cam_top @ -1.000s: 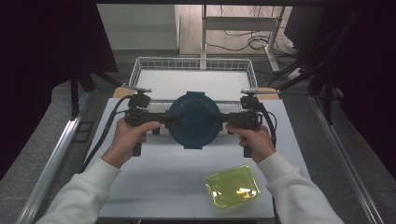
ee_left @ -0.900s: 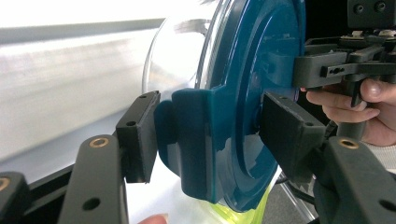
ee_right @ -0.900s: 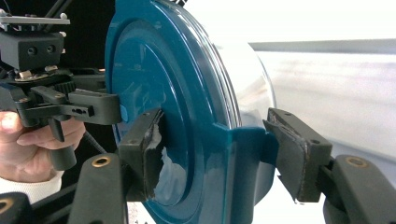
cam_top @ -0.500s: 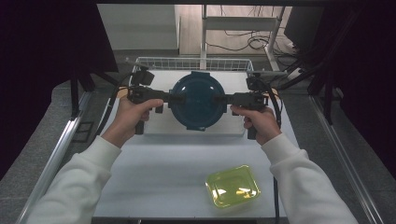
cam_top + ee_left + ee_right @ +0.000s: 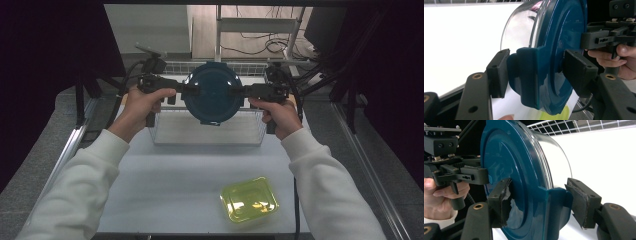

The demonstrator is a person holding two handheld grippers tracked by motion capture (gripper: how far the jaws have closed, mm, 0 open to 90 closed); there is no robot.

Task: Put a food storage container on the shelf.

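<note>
A round glass container [image 5: 212,97] with a dark teal lid hangs level in the air over the wire basket [image 5: 210,142]. My left gripper [image 5: 185,91] is shut on the latch tab at its left side, and my right gripper [image 5: 243,91] on the tab at its right. In the left gripper view the left gripper [image 5: 536,72] clamps the teal tab, with the clear bowl [image 5: 521,32] to one side and the lid [image 5: 566,37] to the other. The right gripper [image 5: 544,202] clamps the opposite tab of the lid [image 5: 506,157] in the same way.
A yellow-green rectangular container [image 5: 249,199] lies on the white table near the front right. The wire basket stands at the table's far end, under the held container. Cables and dark frame posts lie beyond it.
Both hands have carried the container up and away from the person, from above the middle of the table to over the wire basket. The grips have not changed.
</note>
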